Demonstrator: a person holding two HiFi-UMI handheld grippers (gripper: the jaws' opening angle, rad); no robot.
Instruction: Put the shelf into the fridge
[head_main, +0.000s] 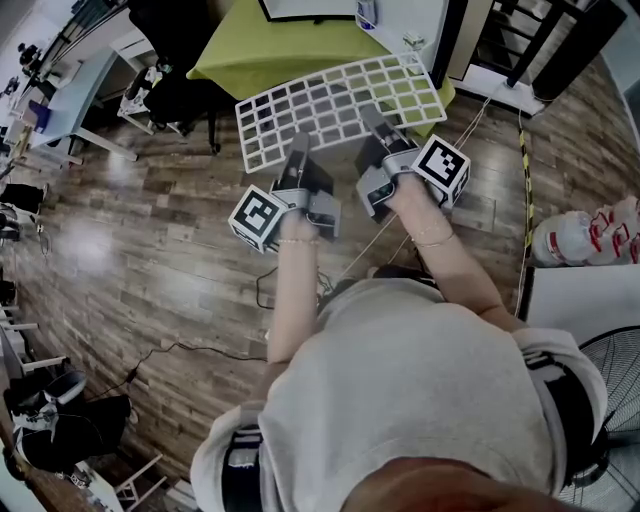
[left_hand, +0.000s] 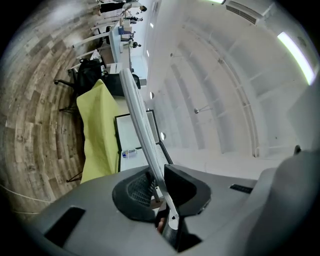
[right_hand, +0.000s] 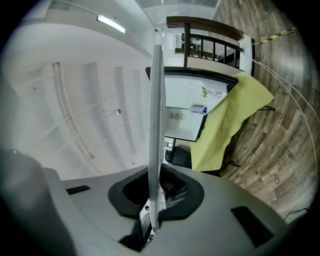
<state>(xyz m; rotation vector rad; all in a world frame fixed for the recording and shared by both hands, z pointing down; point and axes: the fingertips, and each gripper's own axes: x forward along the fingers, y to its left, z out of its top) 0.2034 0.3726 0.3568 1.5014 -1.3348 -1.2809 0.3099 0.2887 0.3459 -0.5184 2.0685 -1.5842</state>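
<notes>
A white wire-grid shelf (head_main: 340, 105) hangs level above the wooden floor in the head view. My left gripper (head_main: 299, 148) is shut on its near edge at the left, and my right gripper (head_main: 374, 124) is shut on the same edge further right. In the left gripper view the shelf (left_hand: 136, 105) shows edge-on as a thin white bar running up from between the jaws of the left gripper (left_hand: 159, 192). The right gripper view shows the shelf (right_hand: 156, 110) the same way, clamped in the right gripper (right_hand: 152, 200). No fridge can be made out.
A table under a yellow-green cloth (head_main: 285, 45) stands just beyond the shelf, with a white board (right_hand: 192, 112) on it. Desks and chairs (head_main: 70, 95) line the left. A dark railing (head_main: 540, 35) is at the top right. Cables (head_main: 180, 350) trail over the floor. A fan (head_main: 605, 370) stands at the right.
</notes>
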